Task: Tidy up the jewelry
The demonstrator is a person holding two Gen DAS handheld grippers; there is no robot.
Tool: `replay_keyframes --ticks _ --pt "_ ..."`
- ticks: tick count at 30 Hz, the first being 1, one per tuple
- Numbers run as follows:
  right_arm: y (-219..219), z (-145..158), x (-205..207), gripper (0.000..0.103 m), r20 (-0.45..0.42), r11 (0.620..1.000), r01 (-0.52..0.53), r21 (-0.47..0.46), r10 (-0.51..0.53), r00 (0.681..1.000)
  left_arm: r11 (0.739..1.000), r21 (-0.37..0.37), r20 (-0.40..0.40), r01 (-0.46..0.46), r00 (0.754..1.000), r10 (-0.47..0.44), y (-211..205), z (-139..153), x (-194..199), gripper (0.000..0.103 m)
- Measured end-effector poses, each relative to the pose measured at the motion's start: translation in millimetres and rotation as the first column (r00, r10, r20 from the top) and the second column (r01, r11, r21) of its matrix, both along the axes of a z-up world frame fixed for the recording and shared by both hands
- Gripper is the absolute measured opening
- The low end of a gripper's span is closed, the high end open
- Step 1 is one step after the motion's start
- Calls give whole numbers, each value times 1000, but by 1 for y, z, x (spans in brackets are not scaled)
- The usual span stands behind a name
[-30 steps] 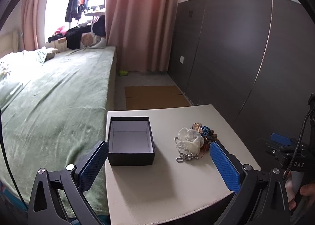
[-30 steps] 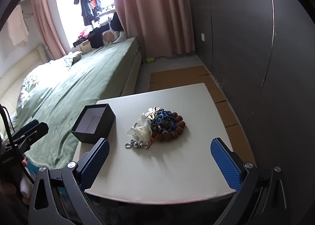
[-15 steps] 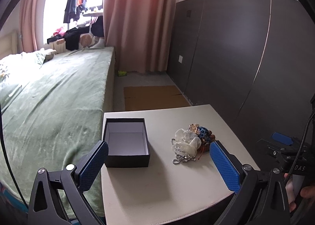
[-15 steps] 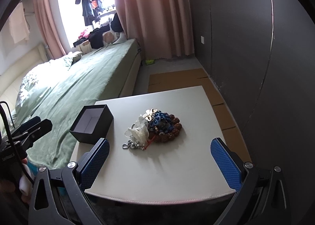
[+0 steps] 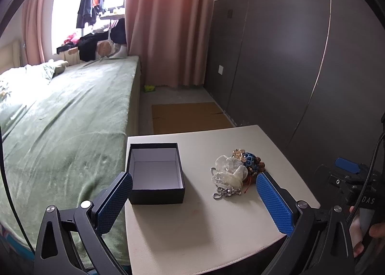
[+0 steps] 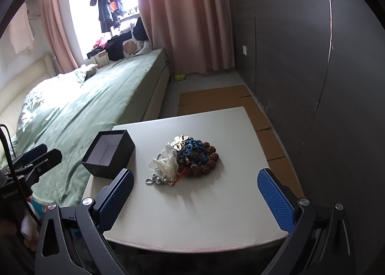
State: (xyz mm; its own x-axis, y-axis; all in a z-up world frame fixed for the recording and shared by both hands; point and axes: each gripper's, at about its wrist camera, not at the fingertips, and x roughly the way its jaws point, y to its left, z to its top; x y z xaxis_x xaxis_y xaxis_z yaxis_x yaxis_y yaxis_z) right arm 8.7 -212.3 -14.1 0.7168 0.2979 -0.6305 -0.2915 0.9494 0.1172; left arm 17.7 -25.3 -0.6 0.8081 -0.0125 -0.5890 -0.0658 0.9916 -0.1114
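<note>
Both hand-held grippers, left (image 5: 193, 199) and right (image 6: 195, 196), spread wide, have edged closer; jewelry pile (image 6: 186, 160) sits mid-frame on tabletop (image 6: 216, 207) beside empty box (image 6: 109, 153). Nothing sorted yet.

Both grippers, the left gripper (image 5: 194, 200) and right gripper (image 6: 195, 199), are showing black frames, silver screws and blue textured pads (image 5: 274, 202).
</note>
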Motion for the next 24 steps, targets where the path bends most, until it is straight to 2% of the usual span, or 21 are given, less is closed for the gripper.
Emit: replay_keyframes --ticks 12,21,24 --pt "-2 1 -3 103 8 1000 10 -1 -10 1000 1000 13 -10 -4 1000 4 7 -3 -4 103" --pt "4 -4 1 103 -24 1000 1 -2 -1 1000 999 -37 -30 -9 1000 8 12 -9 2 103" --pt "2 -5 3 103 -33 1000 7 10 -7 999 997 -75 -38 -4 999 1 14 -10 6 102"
